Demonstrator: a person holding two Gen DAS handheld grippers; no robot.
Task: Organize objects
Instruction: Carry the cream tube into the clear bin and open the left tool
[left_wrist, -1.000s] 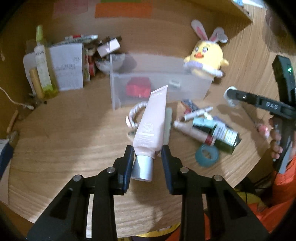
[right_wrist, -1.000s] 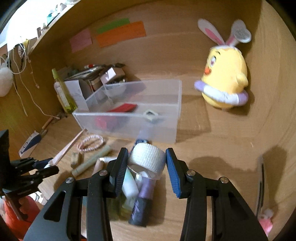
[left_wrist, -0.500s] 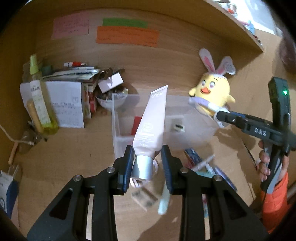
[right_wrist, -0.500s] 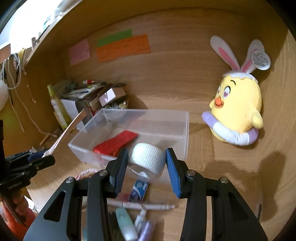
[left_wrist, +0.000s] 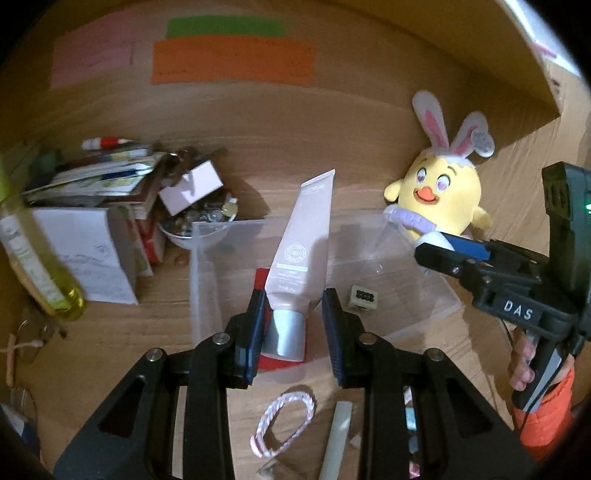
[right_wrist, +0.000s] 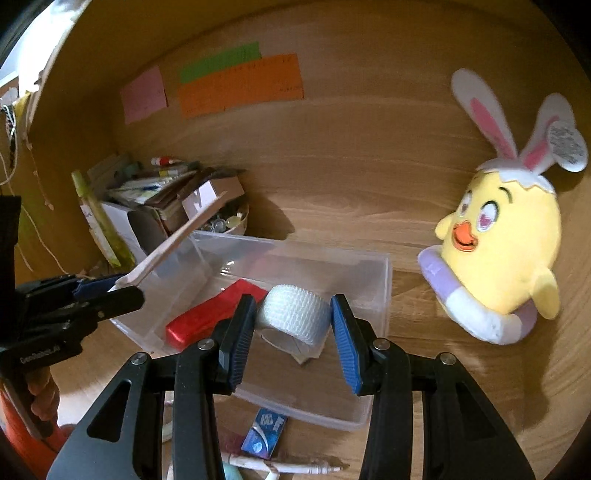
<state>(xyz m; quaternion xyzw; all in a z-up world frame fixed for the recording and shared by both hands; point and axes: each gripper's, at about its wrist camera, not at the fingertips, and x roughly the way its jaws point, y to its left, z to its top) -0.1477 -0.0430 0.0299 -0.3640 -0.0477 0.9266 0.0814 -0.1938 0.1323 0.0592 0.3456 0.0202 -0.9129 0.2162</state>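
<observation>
two grips: each set of fingers is closed on one item, both held above the clear bin
left fingers (left_wrist: 293, 325): closed on the silver cap end of the pink tube (left_wrist: 303, 246); tube points up and away, its flat crimped end toward the far wall
right fingers (right_wrist: 293, 332): pressed against both sides of the white bandage roll (right_wrist: 294, 318), a loose flap of it hanging below
clear bin (right_wrist: 384, 291): open-topped plastic box on the wooden surface (right_wrist: 424, 332), under both held items
inside the bin: red flat bar (right_wrist: 212, 314) lying on the bottom toward the left; small pale block with dark dots (left_wrist: 363, 296) toward the right in the left wrist view
near side of the bin: pink-and-white braided loop (left_wrist: 282, 424) and a pale stick (left_wrist: 338, 435) on the surface in the left view; blue packet (right_wrist: 265, 428) and white pen (right_wrist: 280, 466) in the right view
right of the bin: yellow chick plush with bunny ears (right_wrist: 502, 236), leaning on the far wall, just beside the bin's far right corner
left of the bin: white bowl of small trinkets (left_wrist: 201, 225) touching the far left corner; white box (left_wrist: 86, 254), stacked papers, yellow-green bottle (left_wrist: 35, 258) further left
far wall: pink note (right_wrist: 144, 92), green strip (right_wrist: 219, 61), orange strip (right_wrist: 242, 85)
</observation>
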